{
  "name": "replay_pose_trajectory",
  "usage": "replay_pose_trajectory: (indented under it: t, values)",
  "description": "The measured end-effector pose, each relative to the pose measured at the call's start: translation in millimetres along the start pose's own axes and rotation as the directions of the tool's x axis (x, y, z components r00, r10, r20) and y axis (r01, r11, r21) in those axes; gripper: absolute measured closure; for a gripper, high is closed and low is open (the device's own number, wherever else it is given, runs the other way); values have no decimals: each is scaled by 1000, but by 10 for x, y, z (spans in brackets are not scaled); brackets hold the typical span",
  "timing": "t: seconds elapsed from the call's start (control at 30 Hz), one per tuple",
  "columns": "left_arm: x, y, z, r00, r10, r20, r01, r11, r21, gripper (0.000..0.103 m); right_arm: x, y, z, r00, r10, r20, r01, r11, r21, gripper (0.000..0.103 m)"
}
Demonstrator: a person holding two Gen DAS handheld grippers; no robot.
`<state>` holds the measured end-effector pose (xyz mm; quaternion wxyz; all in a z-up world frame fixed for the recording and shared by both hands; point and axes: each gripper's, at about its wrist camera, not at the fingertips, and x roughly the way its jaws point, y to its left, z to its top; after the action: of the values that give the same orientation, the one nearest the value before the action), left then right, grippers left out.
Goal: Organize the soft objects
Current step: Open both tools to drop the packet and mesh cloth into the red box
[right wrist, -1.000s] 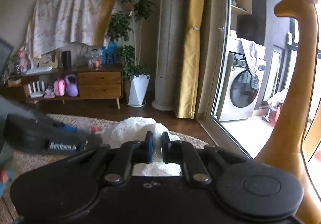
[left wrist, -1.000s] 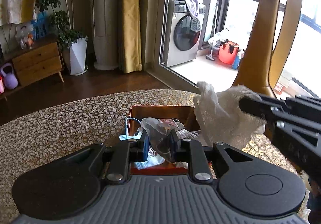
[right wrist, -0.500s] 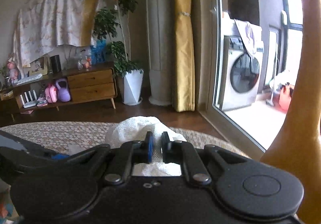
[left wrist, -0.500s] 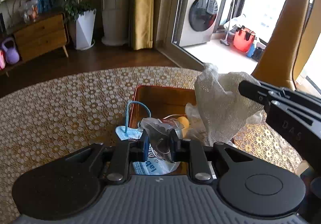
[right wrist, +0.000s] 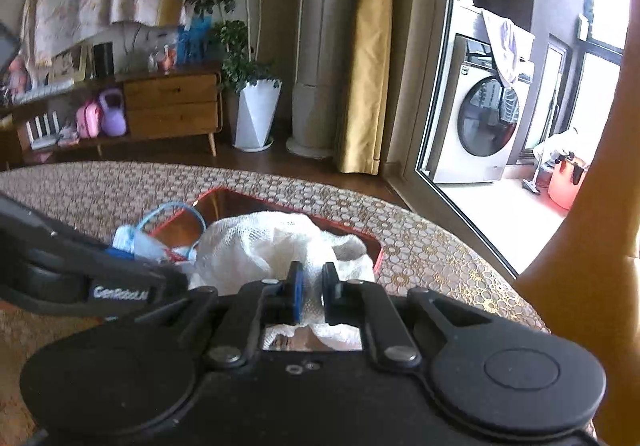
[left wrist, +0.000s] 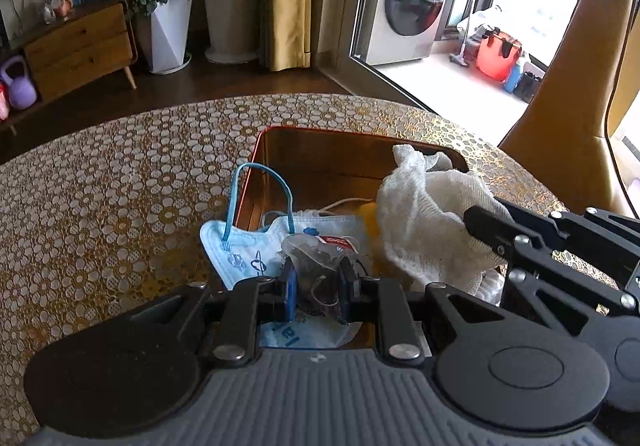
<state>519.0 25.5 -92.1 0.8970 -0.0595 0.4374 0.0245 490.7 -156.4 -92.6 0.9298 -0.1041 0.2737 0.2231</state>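
Left gripper [left wrist: 316, 280]: fingers clamping a clear plastic bag [left wrist: 320, 258] with a red label, hovering over the tray [left wrist: 352, 150].
Right gripper [right wrist: 312, 286]: fingers pinching a white mesh cloth [right wrist: 272, 246], hanging inside the tray.
Face mask [left wrist: 248, 246]: lying across the tray's near-left rim, loop spilling onto the desk [left wrist: 120, 186].
Writing: "GenRobot.AI" showing on the left gripper; mask print unreadable.

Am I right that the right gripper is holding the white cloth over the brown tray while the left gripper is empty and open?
Not quite. The left gripper is not empty: the left wrist view shows it shut on a clear plastic packet. The rest holds: the right gripper holds the white cloth over the brown tray.
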Motion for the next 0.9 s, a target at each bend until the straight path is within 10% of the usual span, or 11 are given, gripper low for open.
replay_pose_trajectory:
  t: [0.27,0.47,0.9]
  values:
    - [45,10,-59,1000,17,1,-17,1000,-2,81,80,-4,-37,999,18,-47,-19,1000,-15,94]
    - [-13,20,-78,1000,-4,31,5,1000,-26,35,31,-91,-31,998,46,-40,-45,999,20,85]
    - [-365,48,-86,998,-6,64,9,999,-53,34,-280,-240,6,999,39,-16,-38,998,57,46]
